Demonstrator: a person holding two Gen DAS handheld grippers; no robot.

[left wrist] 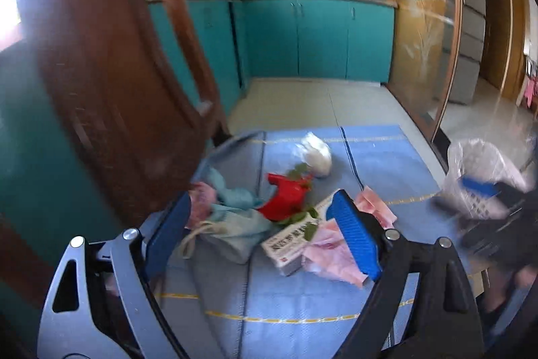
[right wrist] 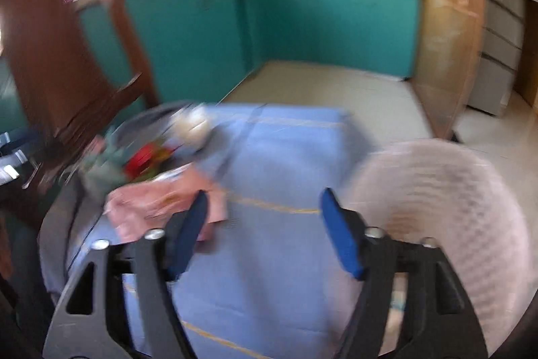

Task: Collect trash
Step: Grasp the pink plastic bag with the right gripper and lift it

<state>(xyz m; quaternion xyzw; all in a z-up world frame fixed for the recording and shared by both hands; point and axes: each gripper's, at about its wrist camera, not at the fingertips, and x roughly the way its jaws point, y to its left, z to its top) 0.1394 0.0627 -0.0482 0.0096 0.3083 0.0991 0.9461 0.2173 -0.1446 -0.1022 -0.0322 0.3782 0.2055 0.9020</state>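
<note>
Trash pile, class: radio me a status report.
Left tool open, empty, over the trash pile. Right tool open, empty, beside the bin. Trash uncollected on the blue cloth. Nothing blocking.

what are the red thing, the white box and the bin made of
Red thing: looks like hard glossy plastic, smooth with a shine. White box: probably thin printed cardboard, with flat faces and sharp edges. Bin: seemingly pale lattice plastic, lined with a clear crinkled plastic bag.
</note>
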